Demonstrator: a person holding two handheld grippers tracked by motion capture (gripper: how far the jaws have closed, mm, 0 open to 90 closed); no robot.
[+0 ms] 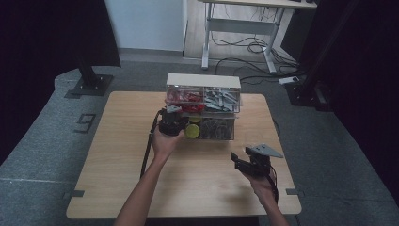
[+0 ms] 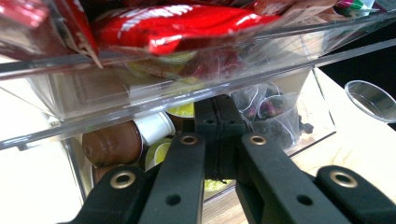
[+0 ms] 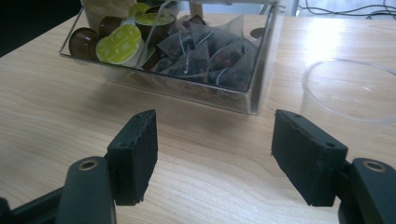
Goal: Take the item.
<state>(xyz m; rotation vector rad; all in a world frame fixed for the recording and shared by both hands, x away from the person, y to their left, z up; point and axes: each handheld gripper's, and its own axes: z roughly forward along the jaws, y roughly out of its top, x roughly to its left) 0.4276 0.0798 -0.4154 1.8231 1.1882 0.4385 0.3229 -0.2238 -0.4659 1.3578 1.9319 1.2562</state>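
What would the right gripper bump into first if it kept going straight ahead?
Probably the clear drawer holding tea bags. The right gripper is open, with bare table between; depth is hard to judge.

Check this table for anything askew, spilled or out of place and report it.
Nothing is spilled or damaged. The clear organizer has its lower drawer pulled out, with coffee capsules and tea bags inside. The left gripper, jaws shut, reaches into it. The right gripper hovers open above the table.
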